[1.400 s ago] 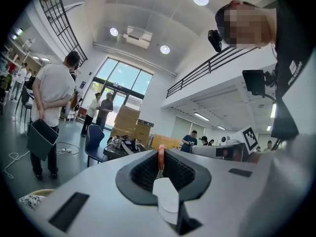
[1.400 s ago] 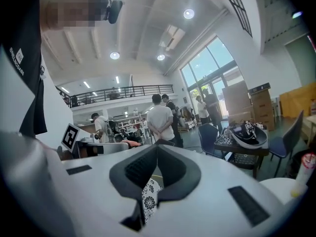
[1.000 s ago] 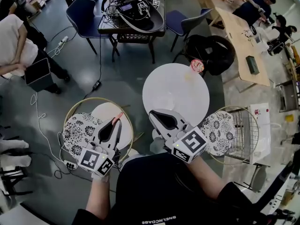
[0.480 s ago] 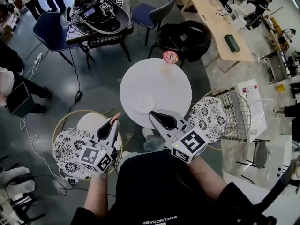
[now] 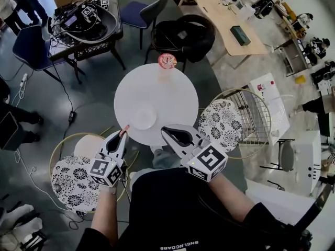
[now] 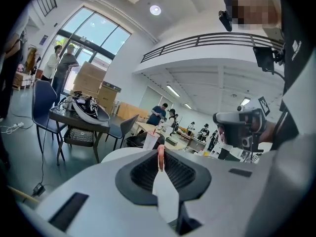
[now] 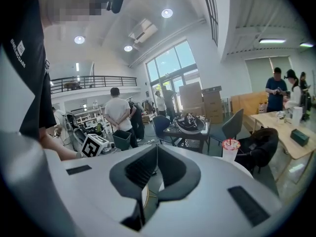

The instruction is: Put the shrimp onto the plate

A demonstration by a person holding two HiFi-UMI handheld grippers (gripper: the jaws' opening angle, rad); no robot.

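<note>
A pink shrimp (image 5: 125, 129) sticks out of the tips of my left gripper (image 5: 122, 135), which is shut on it at the near left edge of the round white table (image 5: 172, 95). In the left gripper view the shrimp (image 6: 159, 158) stands upright between the closed jaws. A small white plate (image 5: 143, 118) lies on the table just beyond and right of that gripper. My right gripper (image 5: 164, 132) hovers at the table's near edge, shut with nothing in it, and its jaws meet in the right gripper view (image 7: 157, 151).
A cup with a pink lid (image 5: 167, 61) stands at the table's far edge. Wire-frame stools with floral round tops stand at left (image 5: 73, 177) and right (image 5: 220, 122). Beyond are a black table with gear (image 5: 84, 22), chairs and a black bag (image 5: 180, 35).
Both grippers have come forward and down toward the round table, the left still carrying the shrimp. The table and plate now lie closer to the jaw tips.
</note>
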